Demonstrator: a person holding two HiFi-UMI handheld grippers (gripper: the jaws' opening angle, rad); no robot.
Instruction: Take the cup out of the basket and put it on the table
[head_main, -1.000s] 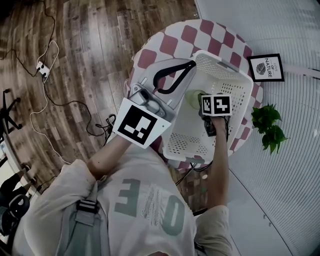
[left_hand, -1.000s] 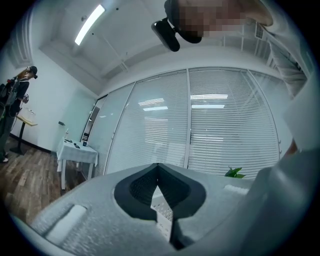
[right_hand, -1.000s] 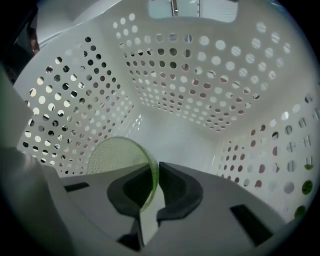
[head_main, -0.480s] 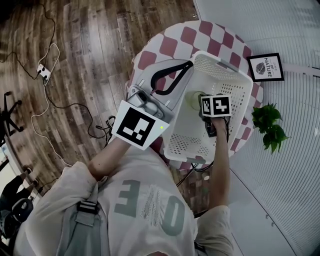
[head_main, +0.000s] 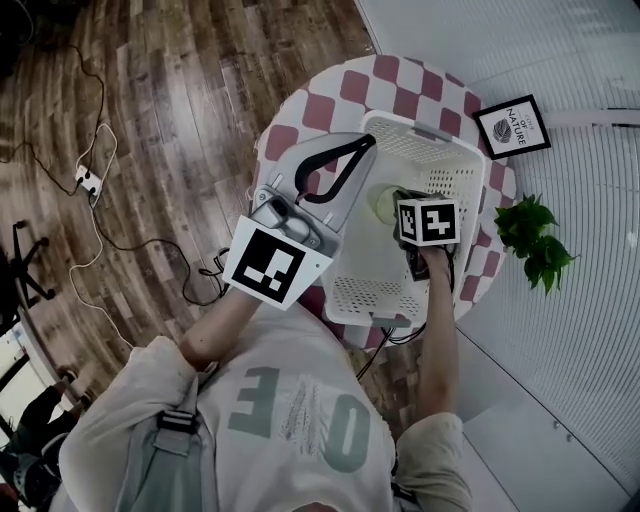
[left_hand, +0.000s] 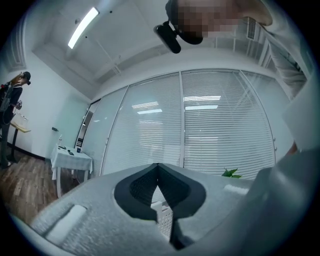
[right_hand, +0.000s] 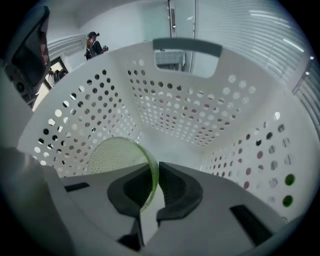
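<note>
R gripper (right_hand: 150, 187): jaws pinching cup (right_hand: 117, 155) wall in basket (right_hand: 190, 47) | L gripper (left_hand: 158, 167): jaws together | nxt: lift straight, clear basket before swinging to table (head_main: 320, 110)

**A:** so what do we count here?

**B:** we've got one basket (head_main: 375, 290), one cup (head_main: 384, 200), one table (head_main: 330, 105), plus two grippers: left gripper (left_hand: 158, 167), right gripper (right_hand: 152, 167).

**A:** we'd add one frame (head_main: 510, 127), one plant (head_main: 530, 240), one power strip (head_main: 88, 180) lol

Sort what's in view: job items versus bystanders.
Job: green cup, pinched at its rim by the right gripper; white basket; checkered table.
Lying about: framed picture; plant; power strip on the floor.
</note>
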